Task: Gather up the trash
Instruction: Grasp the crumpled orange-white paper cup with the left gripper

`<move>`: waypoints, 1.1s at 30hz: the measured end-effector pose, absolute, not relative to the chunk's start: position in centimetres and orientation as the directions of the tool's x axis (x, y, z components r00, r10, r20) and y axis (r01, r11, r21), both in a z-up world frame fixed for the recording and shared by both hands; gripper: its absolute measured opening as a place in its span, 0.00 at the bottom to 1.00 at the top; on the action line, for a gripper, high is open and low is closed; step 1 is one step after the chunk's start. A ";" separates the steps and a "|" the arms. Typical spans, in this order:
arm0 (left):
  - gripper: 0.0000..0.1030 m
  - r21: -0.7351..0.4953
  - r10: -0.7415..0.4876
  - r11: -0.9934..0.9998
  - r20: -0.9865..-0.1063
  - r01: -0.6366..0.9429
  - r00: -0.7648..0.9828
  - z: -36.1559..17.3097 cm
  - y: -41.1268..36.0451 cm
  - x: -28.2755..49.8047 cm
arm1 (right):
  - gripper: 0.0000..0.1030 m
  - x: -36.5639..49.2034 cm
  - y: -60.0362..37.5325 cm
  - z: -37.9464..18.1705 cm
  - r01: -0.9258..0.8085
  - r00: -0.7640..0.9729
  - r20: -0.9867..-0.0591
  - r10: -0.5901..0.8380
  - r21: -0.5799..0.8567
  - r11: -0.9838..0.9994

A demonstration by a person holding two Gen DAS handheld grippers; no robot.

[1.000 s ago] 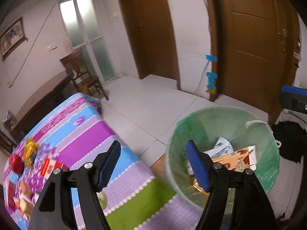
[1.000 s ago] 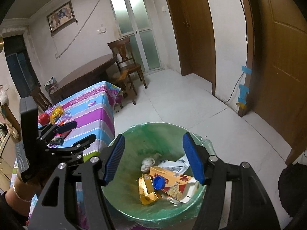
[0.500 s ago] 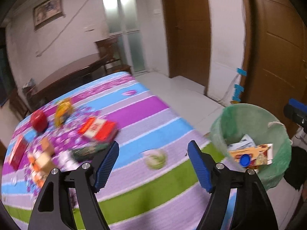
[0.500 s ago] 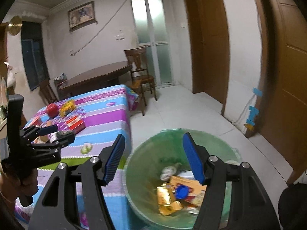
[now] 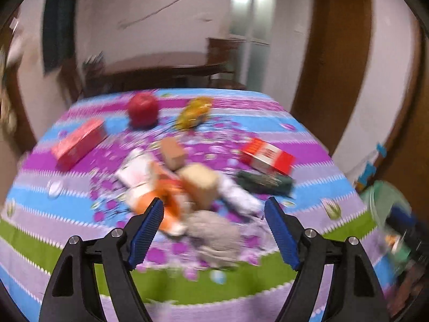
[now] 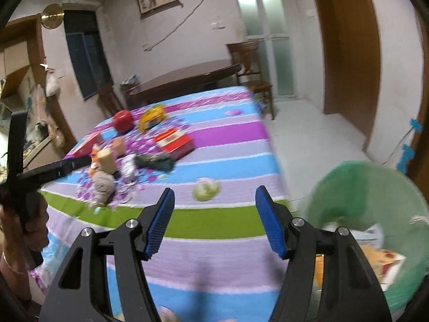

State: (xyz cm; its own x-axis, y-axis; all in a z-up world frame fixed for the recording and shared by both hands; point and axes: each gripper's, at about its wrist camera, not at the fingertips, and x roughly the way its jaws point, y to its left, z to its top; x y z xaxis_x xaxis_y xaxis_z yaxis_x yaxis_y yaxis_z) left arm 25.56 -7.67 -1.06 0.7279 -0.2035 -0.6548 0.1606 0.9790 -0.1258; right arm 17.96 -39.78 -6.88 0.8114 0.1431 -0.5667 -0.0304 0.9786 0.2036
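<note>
Both my claws hang empty over the striped tablecloth, trash heaped ahead, no writing readable through the blur.

My left claw has just been opening and holds nothing; a grey crumpled wad lies on the cloth between its blue pads, with the orange wrapper at 10 o'clock of the wad and the red-and-white box at 1 o'clock. My right claw gapes empty; the green bin holding cartons sits at 3 o'clock, off the table.
</note>
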 end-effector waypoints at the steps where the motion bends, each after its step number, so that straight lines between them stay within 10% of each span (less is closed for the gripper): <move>1: 0.80 -0.152 -0.204 0.979 -0.659 0.137 0.724 -0.7 -6.6 26.2 | 0.58 18.3 -39.0 -7.2 -0.047 0.802 -0.573 0.169 0.221 0.974; 12: 0.78 -0.370 -0.296 0.928 -0.788 -0.031 0.540 -3.1 -1.8 36.0 | 0.58 18.0 -36.2 -8.9 -0.131 0.752 -0.599 0.276 0.275 0.953; 19: 0.11 -0.448 -0.377 0.894 -0.786 -0.030 0.490 -4.3 -0.7 36.2 | 0.58 17.4 -37.8 -9.5 -0.102 0.751 -0.596 0.283 0.319 0.942; 28: 0.11 -0.368 -0.354 0.925 -0.753 0.091 0.554 -0.1 4.3 27.4 | 0.58 17.5 -36.9 -9.5 -0.134 0.748 -0.588 0.307 0.320 0.938; 33: 0.11 -0.084 -0.171 0.982 -0.791 0.172 0.588 1.3 5.8 22.7 | 0.58 17.8 -35.5 -9.3 -0.176 0.736 -0.587 0.337 0.315 0.933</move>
